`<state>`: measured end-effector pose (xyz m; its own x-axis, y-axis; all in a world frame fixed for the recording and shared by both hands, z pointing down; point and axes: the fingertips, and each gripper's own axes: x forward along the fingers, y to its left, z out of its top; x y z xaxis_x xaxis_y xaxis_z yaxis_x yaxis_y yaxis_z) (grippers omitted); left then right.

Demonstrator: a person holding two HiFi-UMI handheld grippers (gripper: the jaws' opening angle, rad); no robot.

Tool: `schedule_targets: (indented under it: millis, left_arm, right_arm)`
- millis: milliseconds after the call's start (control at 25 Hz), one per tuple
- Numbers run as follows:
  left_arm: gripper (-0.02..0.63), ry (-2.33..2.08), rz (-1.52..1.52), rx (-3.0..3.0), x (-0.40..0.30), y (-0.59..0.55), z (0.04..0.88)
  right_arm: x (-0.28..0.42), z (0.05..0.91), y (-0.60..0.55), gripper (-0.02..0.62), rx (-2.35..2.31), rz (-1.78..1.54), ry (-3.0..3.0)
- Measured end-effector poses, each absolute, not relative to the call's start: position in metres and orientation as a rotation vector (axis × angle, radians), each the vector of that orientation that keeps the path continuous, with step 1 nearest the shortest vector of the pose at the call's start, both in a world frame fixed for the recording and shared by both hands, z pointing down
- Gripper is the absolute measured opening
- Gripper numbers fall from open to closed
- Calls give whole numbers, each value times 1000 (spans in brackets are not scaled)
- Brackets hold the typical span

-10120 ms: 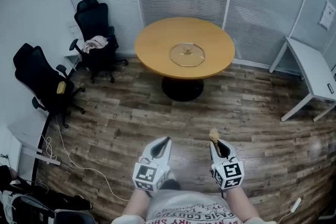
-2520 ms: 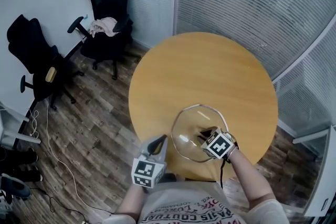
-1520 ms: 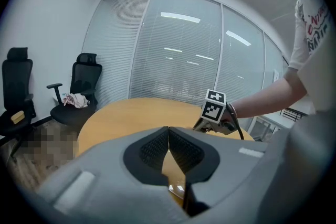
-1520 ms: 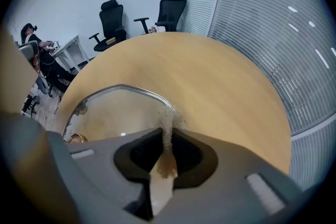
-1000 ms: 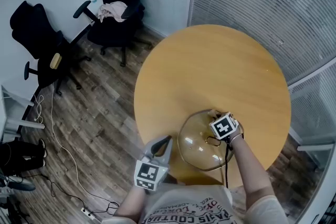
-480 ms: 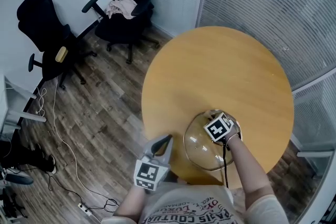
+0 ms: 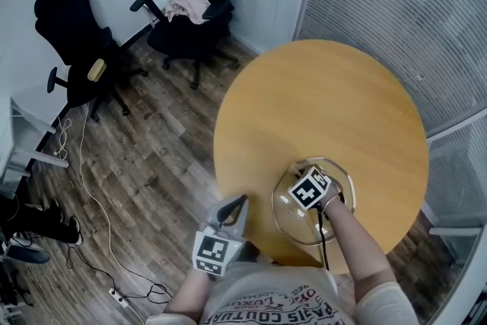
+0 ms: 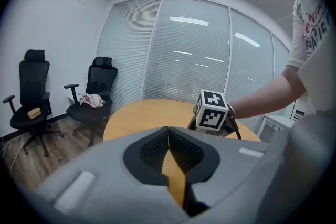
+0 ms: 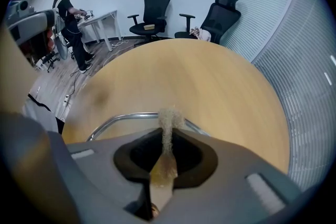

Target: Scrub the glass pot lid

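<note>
glass pot lid (image 7: pixel 293 223), clear, metal-rimmed, flat on round table (image 7: pixel 319 103)

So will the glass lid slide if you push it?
Probably: the lid lies flat on a smooth table, and the left gripper isn't steadying it. It's glass, so likely stiff and heavyish; near the edge, it could fall and break.

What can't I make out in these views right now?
Knob of the round glass pot lid: head view, covered by the right gripper and the hand.
Where the tan scrub pad meets the glass: right gripper view, the gripper body blocks it.
Dirt on the glass: too small, every view.
</note>
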<state>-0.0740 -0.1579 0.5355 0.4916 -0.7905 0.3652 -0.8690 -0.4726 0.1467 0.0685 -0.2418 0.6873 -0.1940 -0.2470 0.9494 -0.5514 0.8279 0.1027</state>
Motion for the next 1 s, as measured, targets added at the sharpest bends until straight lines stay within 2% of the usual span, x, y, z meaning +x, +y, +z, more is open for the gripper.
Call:
schedule_targets:
  millis: [1000]
  left_arm:
    - [8, -1434, 337, 2427, -91, -110, 530]
  right_arm:
    - [26, 686, -142, 54, 307, 75, -1831]
